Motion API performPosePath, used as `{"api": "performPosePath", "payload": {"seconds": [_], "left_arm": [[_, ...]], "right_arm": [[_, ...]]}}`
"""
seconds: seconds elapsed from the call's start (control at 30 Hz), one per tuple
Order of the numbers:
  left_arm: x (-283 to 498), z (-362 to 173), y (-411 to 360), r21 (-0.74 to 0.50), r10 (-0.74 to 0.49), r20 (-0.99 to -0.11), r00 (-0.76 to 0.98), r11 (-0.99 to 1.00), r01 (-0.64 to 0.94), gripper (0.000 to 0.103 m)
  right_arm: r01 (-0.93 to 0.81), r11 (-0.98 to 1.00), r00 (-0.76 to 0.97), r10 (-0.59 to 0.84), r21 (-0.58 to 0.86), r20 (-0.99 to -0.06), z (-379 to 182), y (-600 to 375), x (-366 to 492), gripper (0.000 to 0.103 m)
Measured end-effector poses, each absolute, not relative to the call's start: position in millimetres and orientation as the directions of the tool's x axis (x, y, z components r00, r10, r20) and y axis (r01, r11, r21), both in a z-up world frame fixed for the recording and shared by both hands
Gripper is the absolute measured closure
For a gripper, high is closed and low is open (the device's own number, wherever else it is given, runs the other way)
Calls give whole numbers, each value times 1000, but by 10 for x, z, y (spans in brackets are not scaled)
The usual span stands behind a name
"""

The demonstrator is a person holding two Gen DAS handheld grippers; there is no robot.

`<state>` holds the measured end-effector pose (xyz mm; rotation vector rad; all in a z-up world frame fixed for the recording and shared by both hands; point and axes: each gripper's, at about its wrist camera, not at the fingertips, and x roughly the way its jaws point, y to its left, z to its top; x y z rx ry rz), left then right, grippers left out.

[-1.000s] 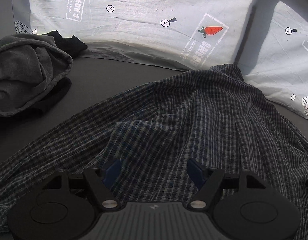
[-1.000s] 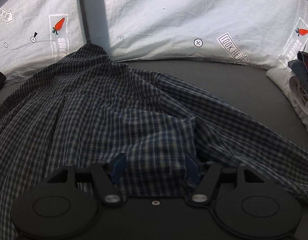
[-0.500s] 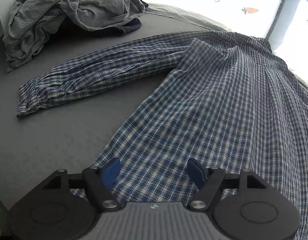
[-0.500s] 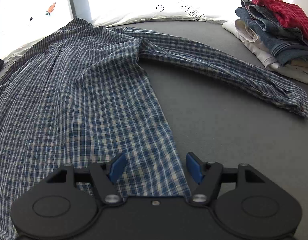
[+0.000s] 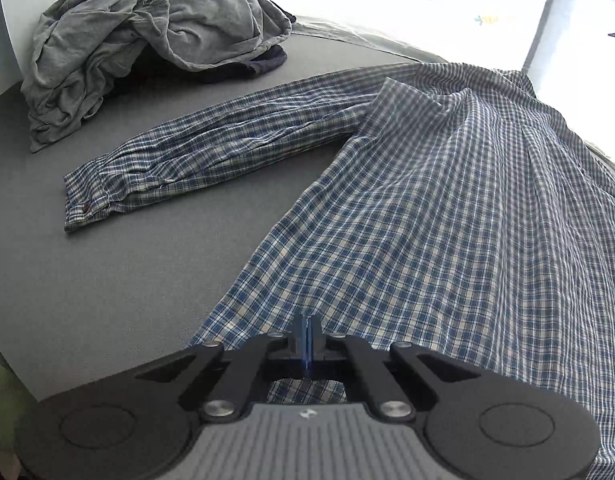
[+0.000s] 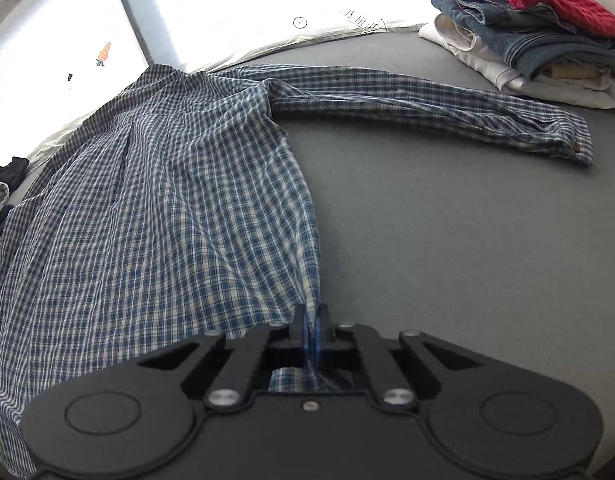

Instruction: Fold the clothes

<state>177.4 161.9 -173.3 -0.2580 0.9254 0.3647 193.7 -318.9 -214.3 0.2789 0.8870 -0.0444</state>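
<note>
Pillowcase (image 6: 235, 12) print, washed out, unreadable

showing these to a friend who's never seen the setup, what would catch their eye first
First, the blue plaid shirt spread flat across the grey surface, both sleeves stretched out sideways. The left gripper and right gripper are each shut on a bottom corner of its hem. Next, the crumpled grey garment at far left and the neat stack of folded clothes, red on top, at far right.
</note>
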Motion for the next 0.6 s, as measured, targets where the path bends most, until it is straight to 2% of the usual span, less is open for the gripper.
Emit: {"api": "performPosePath", "payload": {"seconds": [0.1,0.2,0.33,0.37,0.4,0.43,0.47,0.5,0.6], "left_arm": [[1688,-1576,1689,-68,194,-804,563,909,-410,103],[1646,-1628,1751,-5,242,-824,512,901,-433,103],[1551,-1724,1867,-120,174,-847,501,857,-501,102],[1538,-1723,1867,-142,161,-845,510,852,-504,102],[1544,-1696,1835,-147,156,-837,524,860,-490,98],[1574,-1667,1790,-143,151,-832,534,872,-469,89],[1622,-1647,1732,-136,147,-828,540,883,-449,82],[1673,-1634,1671,-130,144,-826,545,892,-433,72],[1823,-1623,1472,-116,125,-825,551,917,-382,61]], "right_arm": [[171,937,659,122,305,-743,-2017,-3279,1821,100],[194,935,637,111,298,-763,-2087,-3313,1801,99],[230,939,577,79,254,-813,-2219,-3258,1854,94],[217,948,574,69,233,-816,-2204,-3226,1859,90],[201,957,573,57,208,-818,-2181,-3195,1870,80],[185,964,577,49,189,-816,-2155,-3182,1871,74],[178,969,582,37,171,-813,-2134,-3167,1874,61],[173,972,584,29,160,-811,-2126,-3165,1884,57],[172,973,584,27,156,-811,-2110,-3208,1893,56]]}}
